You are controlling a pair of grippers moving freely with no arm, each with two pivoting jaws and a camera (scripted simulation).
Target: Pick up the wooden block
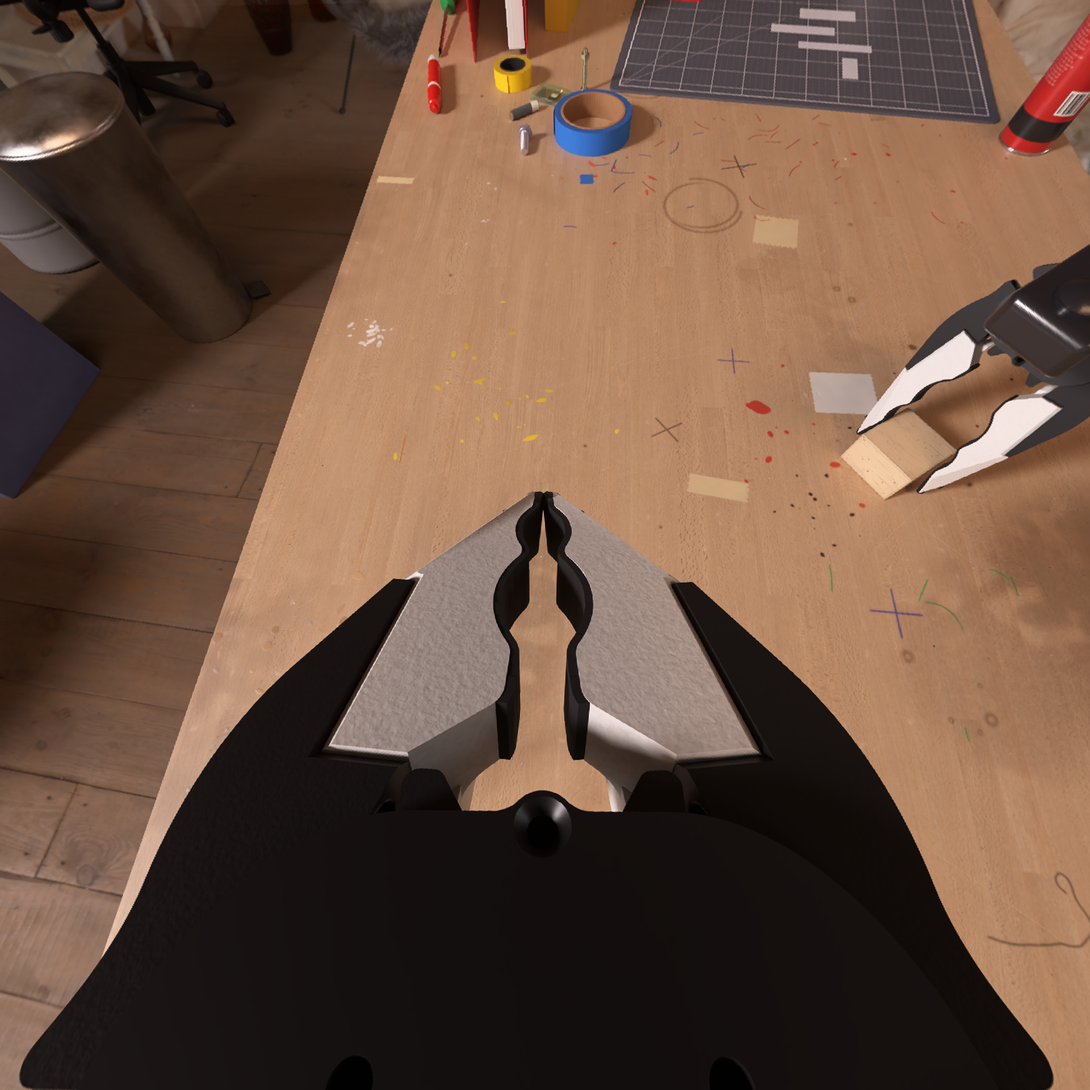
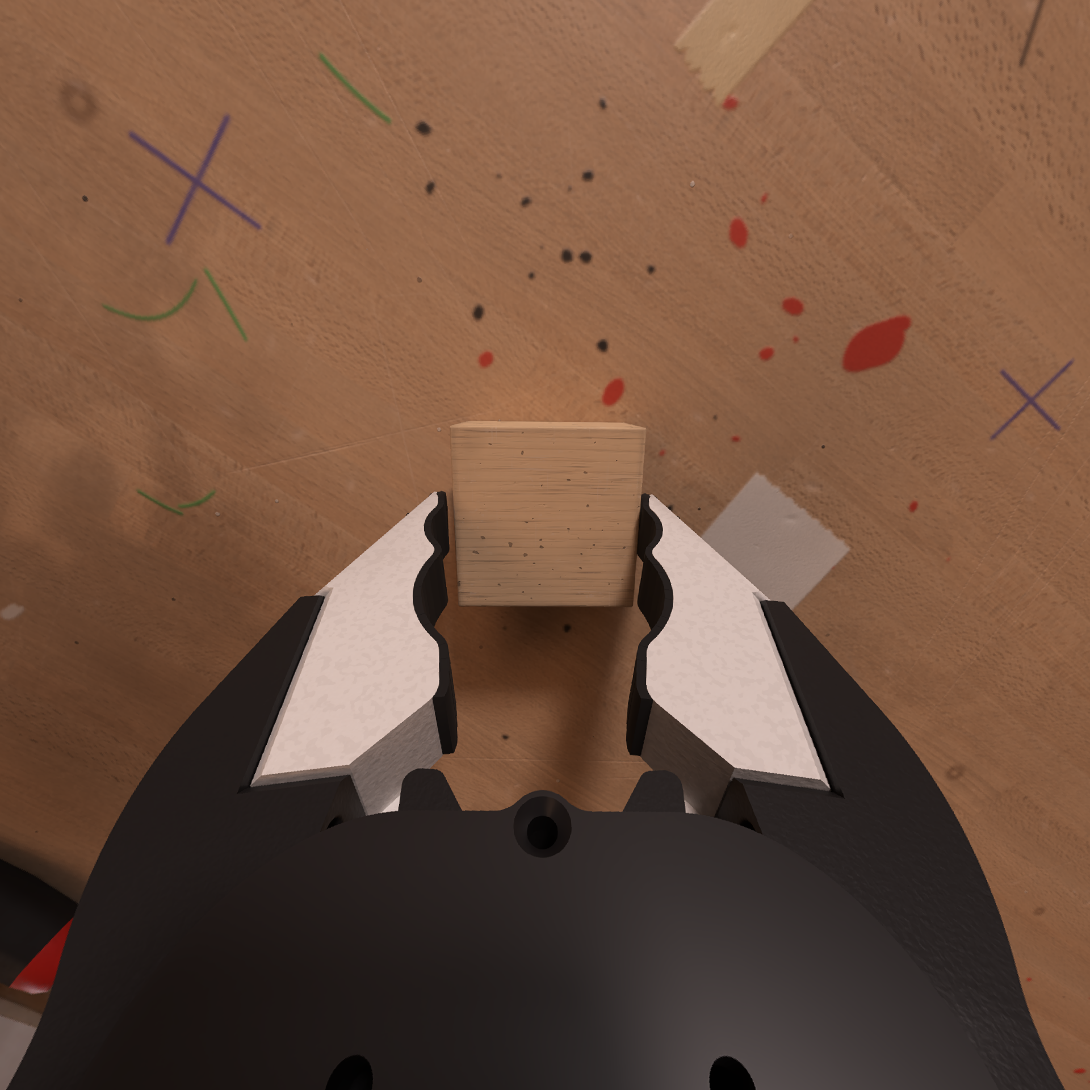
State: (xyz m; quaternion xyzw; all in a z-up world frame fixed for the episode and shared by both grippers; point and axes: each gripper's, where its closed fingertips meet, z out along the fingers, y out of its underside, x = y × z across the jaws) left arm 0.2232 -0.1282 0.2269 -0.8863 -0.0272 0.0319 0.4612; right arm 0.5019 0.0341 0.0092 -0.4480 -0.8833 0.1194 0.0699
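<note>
The wooden block (image 2: 545, 519) is a pale cube on the wooden table (image 2: 354, 365). My right gripper (image 2: 542, 501) has its two white fingers pressed against the block's left and right faces, near their tips. In the left wrist view the block (image 1: 896, 451) sits at the right, low at the table surface, between the right gripper's (image 1: 891, 459) fingers. I cannot tell whether it is touching the table. My left gripper (image 1: 542, 496) is shut and empty, hovering over the table (image 1: 531, 330) well left of the block.
At the far end lie blue tape (image 1: 591, 122), yellow tape (image 1: 512, 73), a red marker (image 1: 434, 84), a grey cutting mat (image 1: 808, 53) and a red can (image 1: 1053, 88). A metal cylinder (image 1: 100, 200) stands on the floor beyond the table's left edge.
</note>
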